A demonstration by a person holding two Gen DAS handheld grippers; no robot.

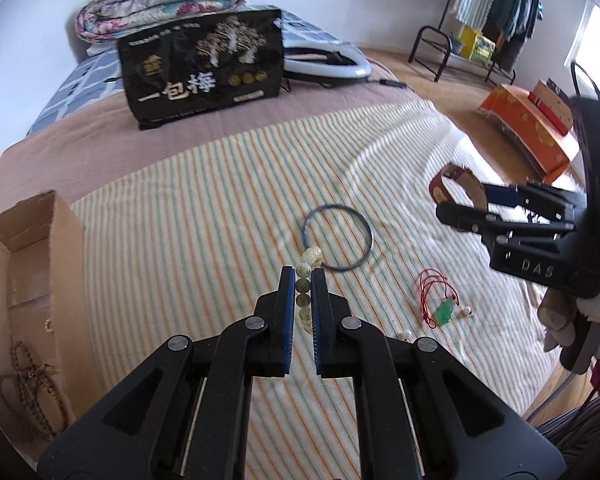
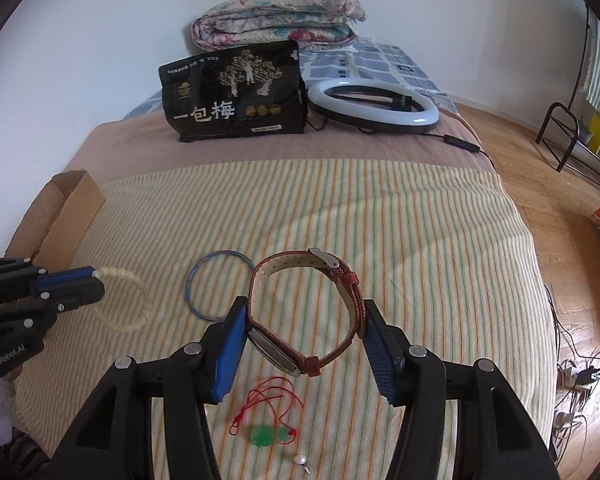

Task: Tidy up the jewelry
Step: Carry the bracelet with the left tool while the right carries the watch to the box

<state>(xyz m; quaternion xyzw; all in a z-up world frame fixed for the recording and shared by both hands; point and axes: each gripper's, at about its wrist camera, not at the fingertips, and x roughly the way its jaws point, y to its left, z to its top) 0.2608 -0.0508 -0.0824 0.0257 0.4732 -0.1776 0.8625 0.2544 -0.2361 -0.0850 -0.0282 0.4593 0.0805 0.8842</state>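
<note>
You worked over a bed spread with a striped blanket (image 2: 380,216), a black snack bag (image 2: 236,96) and a ring light (image 2: 374,106) standing at its far end in front of a folded floral quilt (image 2: 278,14). At the blanket's left edge sat an open cardboard box (image 1: 66,236) with a string of brown beads (image 1: 32,384) inside. Your right gripper (image 2: 306,336) stood about half open, its pads pressing both sides of a looped red watch (image 2: 300,304) held above the blanket. Your left gripper (image 1: 303,292) was pinched nearly closed on a pale bead bracelet (image 1: 306,276), which hung clear of the bed. On the blanket lay a thin blue bangle (image 1: 338,236), nearer you a red cord with a green pendant (image 2: 266,434), and a small pearl earring (image 2: 301,460) beside it.
</note>
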